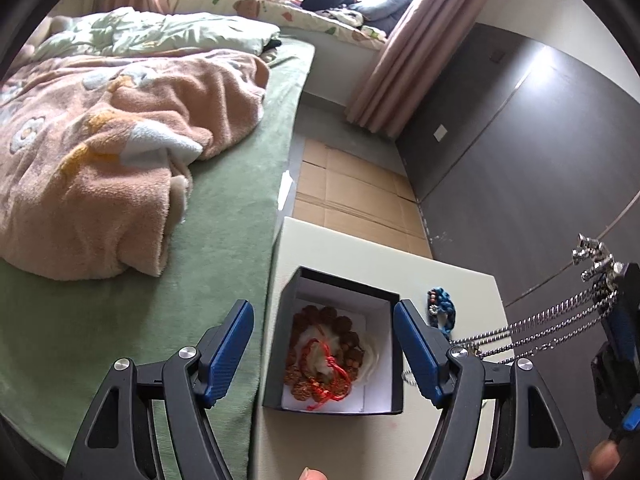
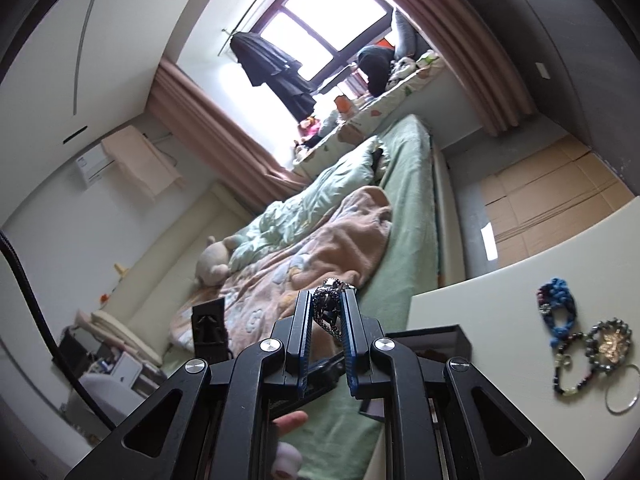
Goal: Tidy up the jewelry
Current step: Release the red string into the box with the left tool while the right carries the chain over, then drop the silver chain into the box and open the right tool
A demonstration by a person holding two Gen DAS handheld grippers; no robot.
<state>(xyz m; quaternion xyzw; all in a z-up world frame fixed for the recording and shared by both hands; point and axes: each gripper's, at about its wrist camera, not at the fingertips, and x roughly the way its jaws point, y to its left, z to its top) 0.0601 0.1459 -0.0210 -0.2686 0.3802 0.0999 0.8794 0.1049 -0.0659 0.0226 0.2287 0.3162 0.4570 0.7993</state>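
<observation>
With beads already lying in the box (image 1: 335, 280), the right gripper (image 2: 326, 308) is clamping a silver chain (image 1: 532, 330), the left gripper (image 1: 324, 320) is hovering open-jawed, and bracelets (image 2: 592, 354) are waiting on the surface (image 2: 480, 304).

The open box (image 1: 336, 344) sits on the table (image 1: 460, 280) beside the bed (image 1: 224, 240); bead bracelets (image 1: 320, 356) lie inside it; a braided bracelet (image 1: 442, 308) lies right of it.

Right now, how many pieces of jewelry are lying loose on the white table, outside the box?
4, maybe more hidden: a blue braided bracelet farthest back, a dark beaded ring with a gold ornament, a mixed bead strand beside it, and a thin silver bangle nearest the table edge.
</observation>
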